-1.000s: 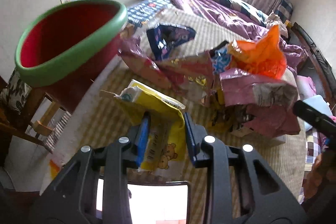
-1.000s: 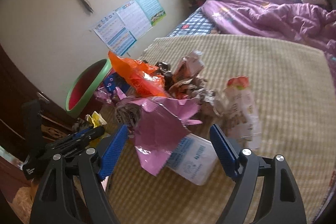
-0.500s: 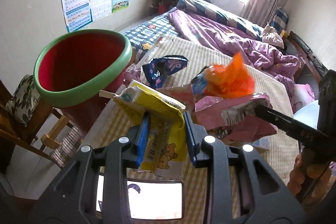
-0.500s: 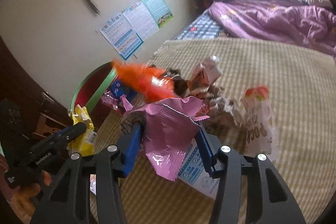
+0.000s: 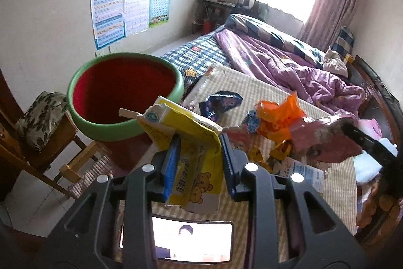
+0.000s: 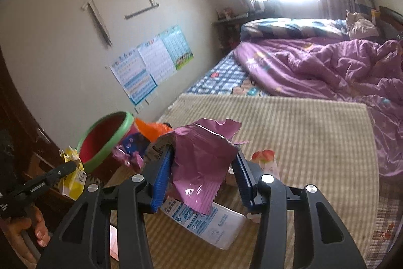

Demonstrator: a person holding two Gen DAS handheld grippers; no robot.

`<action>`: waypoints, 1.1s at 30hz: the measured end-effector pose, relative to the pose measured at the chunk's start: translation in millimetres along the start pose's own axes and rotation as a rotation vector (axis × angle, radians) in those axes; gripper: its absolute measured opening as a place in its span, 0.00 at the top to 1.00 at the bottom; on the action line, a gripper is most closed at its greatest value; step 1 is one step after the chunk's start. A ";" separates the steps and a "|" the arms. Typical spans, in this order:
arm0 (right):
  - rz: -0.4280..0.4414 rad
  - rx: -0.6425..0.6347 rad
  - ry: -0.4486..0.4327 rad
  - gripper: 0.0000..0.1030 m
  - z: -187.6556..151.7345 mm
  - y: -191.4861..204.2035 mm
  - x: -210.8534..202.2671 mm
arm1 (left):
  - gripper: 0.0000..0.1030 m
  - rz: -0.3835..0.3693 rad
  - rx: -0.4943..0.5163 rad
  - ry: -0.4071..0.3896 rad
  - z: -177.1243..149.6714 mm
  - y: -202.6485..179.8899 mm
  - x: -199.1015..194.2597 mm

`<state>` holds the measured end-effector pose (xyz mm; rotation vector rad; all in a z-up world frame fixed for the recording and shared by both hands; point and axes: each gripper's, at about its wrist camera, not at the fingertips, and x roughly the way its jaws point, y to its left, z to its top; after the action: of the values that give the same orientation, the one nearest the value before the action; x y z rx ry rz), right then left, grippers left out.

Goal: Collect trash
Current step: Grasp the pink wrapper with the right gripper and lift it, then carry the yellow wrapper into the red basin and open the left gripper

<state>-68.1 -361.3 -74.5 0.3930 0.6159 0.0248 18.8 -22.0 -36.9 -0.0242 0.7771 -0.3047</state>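
Note:
My left gripper (image 5: pixel 199 143) is shut on a yellow snack bag (image 5: pixel 186 125) with a bear print, held up just right of a green-rimmed red basin (image 5: pixel 78 115). In the right wrist view a crumpled purple bag (image 6: pixel 204 140) sits between the blue pads of my right gripper (image 6: pixel 201 155). Its jaws are closing on the bag, which hangs clear of the mat. Below it lies a white and blue pack (image 6: pixel 214 221). An orange wrapper (image 5: pixel 279 115) and a dark blue wrapper (image 5: pixel 221 102) remain in the pile on the mat.
The trash lies on a woven mat (image 6: pixel 302 132) over a bed with a purple quilt (image 6: pixel 327 67). A wooden chair with a leaf-print cushion (image 5: pixel 42 117) stands left of the basin. A pouch with a red top (image 6: pixel 267 160) lies right of the purple bag.
The right jaws have narrowed onto the purple bag and raised it off the pile. The left gripper has risen with the yellow bag, so the basin now sits lower in its view.

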 end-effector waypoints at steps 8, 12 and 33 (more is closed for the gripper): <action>-0.025 -0.044 -0.118 0.55 6.2 14.5 -28.4 | 0.70 0.006 -0.007 -0.016 0.3 5.0 -4.8; -0.032 -0.067 -0.177 0.56 10.1 19.5 -40.9 | 0.70 0.007 -0.010 -0.019 0.1 5.6 -6.1; 0.026 -0.154 -0.217 0.55 20.2 51.4 -36.7 | 0.70 0.015 -0.027 -0.012 -6.1 13.1 -10.9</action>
<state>-81.9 -325.8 -20.2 0.2503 0.3917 0.0533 10.6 -5.9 -35.5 -0.0460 0.7688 -0.2794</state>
